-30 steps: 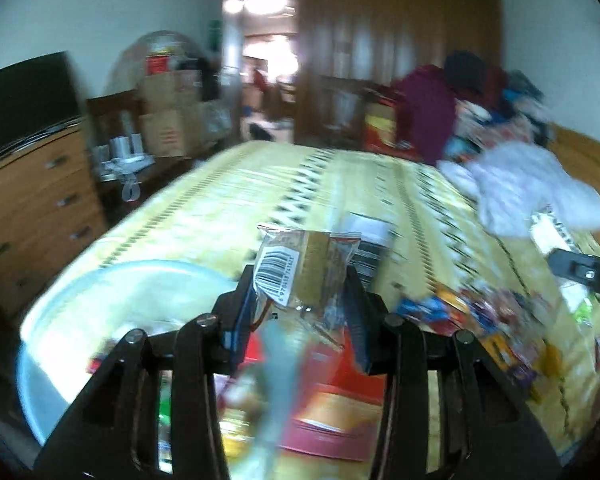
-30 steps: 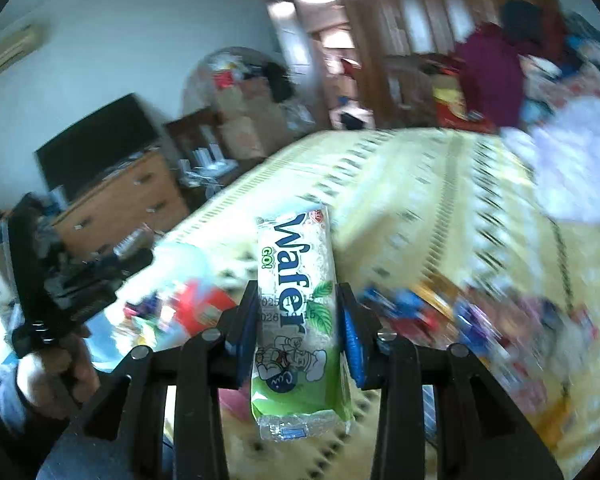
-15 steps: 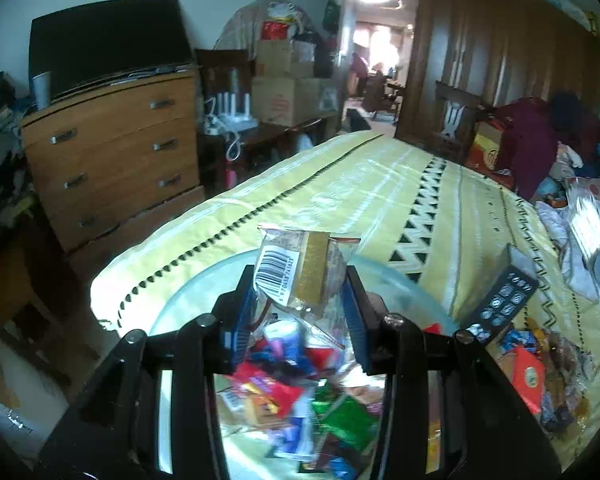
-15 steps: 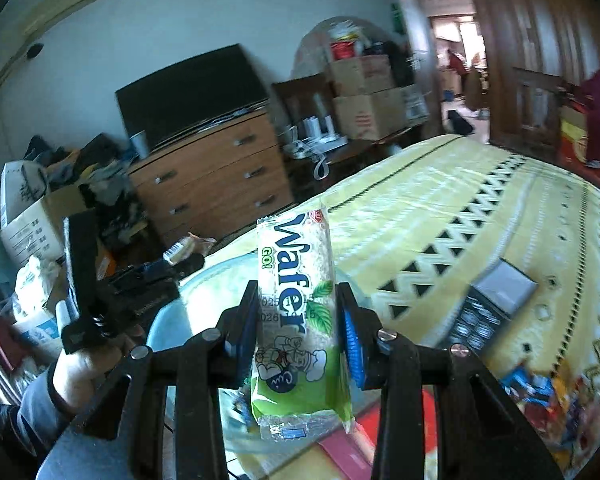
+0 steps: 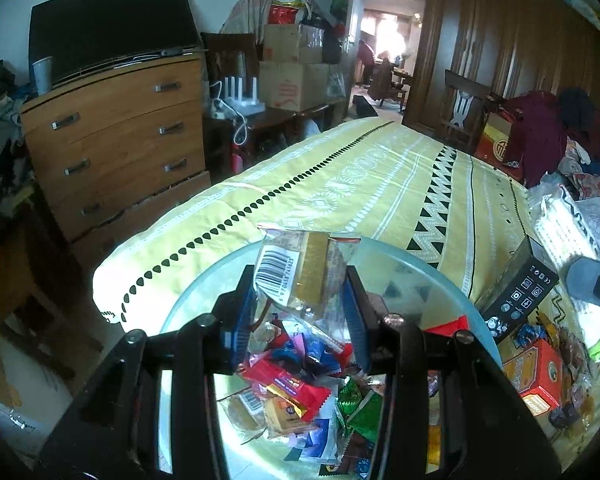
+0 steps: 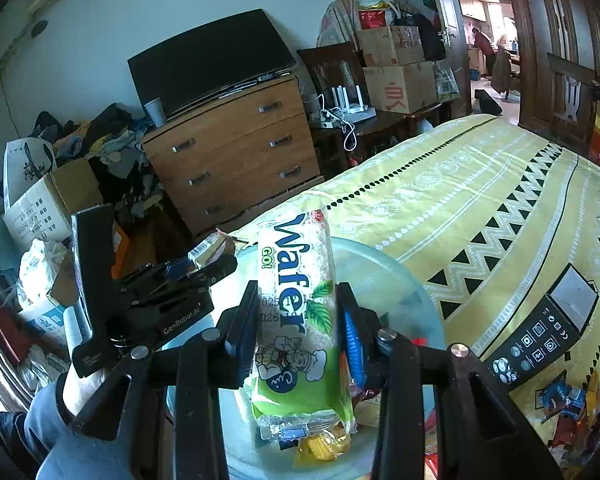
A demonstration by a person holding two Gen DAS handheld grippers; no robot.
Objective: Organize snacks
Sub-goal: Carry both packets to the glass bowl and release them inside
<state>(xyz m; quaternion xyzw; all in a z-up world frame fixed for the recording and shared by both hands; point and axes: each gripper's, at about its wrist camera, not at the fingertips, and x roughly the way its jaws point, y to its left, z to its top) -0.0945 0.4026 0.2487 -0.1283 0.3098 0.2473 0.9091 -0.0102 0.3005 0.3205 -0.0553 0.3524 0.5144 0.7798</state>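
My left gripper (image 5: 300, 300) is shut on a clear-wrapped brown cake snack (image 5: 304, 272) with a barcode, held above a pale translucent bowl (image 5: 428, 280) on the bed. Several wrapped snacks (image 5: 296, 384) lie inside the bowl. My right gripper (image 6: 300, 320) is shut on a green and white wafer pack (image 6: 296, 320), held upright over the same bowl (image 6: 384, 272). In the right wrist view the left gripper (image 6: 204, 260) shows at the left with its snack (image 6: 212, 246).
A black box with icons (image 5: 516, 300) (image 6: 540, 332) lies beside the bowl. Loose snacks and a red-orange box (image 5: 536, 372) lie on the yellow patterned bedspread (image 5: 380, 176). A wooden dresser (image 5: 112, 140) with a TV stands left of the bed.
Both grippers swung left from the loose snack pile to above the bowl, each keeping its snack. The last half second shows only a small further shift.
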